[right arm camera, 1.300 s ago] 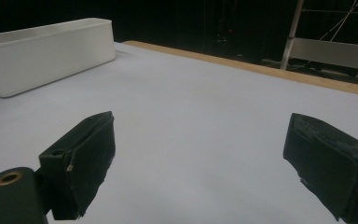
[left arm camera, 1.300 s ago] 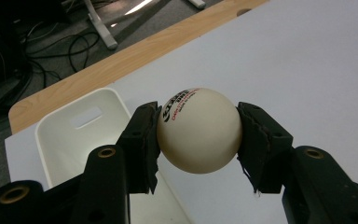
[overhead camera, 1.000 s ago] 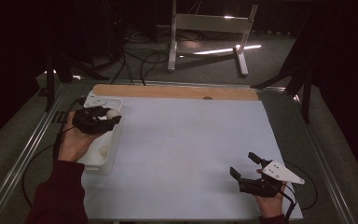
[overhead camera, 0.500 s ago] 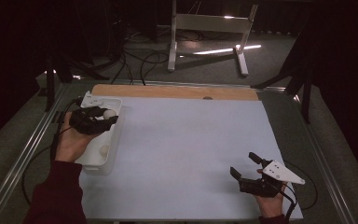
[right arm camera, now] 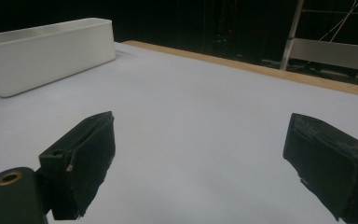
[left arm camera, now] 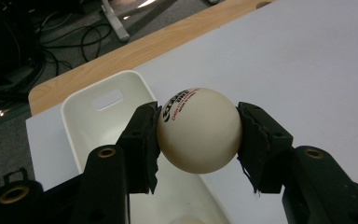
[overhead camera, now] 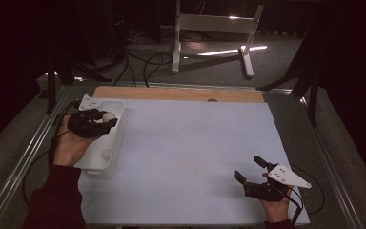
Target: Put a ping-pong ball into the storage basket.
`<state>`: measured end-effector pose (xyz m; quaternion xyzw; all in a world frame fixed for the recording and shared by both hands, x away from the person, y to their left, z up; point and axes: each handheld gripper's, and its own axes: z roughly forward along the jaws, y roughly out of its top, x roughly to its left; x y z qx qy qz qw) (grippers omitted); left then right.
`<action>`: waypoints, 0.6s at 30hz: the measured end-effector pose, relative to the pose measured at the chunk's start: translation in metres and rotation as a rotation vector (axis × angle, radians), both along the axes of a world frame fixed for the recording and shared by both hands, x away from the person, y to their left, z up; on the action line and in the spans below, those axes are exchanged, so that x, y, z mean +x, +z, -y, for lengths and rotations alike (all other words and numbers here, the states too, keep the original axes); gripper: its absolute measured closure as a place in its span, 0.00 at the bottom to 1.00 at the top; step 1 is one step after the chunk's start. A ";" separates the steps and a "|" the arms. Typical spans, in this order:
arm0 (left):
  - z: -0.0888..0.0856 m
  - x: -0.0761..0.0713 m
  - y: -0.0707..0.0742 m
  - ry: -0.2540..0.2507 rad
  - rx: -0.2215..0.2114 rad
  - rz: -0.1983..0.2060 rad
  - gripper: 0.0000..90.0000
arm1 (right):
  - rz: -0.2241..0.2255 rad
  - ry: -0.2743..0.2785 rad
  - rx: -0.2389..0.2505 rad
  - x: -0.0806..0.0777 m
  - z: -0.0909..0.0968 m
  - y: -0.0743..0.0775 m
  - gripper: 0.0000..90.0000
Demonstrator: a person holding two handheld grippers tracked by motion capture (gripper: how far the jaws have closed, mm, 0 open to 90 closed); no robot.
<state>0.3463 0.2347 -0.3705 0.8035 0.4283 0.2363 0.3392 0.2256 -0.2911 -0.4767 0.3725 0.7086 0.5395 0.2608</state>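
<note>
White ball (left arm camera: 199, 129) w/ red-black print clamped between pads of left hand-held gripper (overhead camera: 106, 119), held over white bin (overhead camera: 116, 107) at table's left edge. 2nd ball (overhead camera: 106, 153) lying in bin nearer the person. Right hand-held gripper (overhead camera: 250, 168) jaws wide apart, nothing between, low over white sheet (overhead camera: 190, 143) near front right, well apart from bin.
</note>
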 end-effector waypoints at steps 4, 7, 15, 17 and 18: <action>-0.003 0.000 -0.001 0.006 0.003 -0.003 0.58 | 0.000 0.000 0.001 0.000 0.000 0.000 0.10; -0.004 0.000 -0.002 0.011 0.001 -0.004 0.58 | -0.001 -0.001 0.001 0.000 0.000 0.000 0.10; -0.007 0.000 -0.004 0.017 0.003 -0.008 0.58 | -0.002 0.000 0.001 0.000 0.000 0.000 0.10; -0.008 0.000 -0.006 0.020 0.003 -0.012 0.58 | -0.002 0.000 0.001 0.000 0.000 0.000 0.10; -0.008 0.000 -0.006 0.020 0.003 -0.013 0.58 | -0.001 -0.001 0.002 0.000 0.000 0.000 0.10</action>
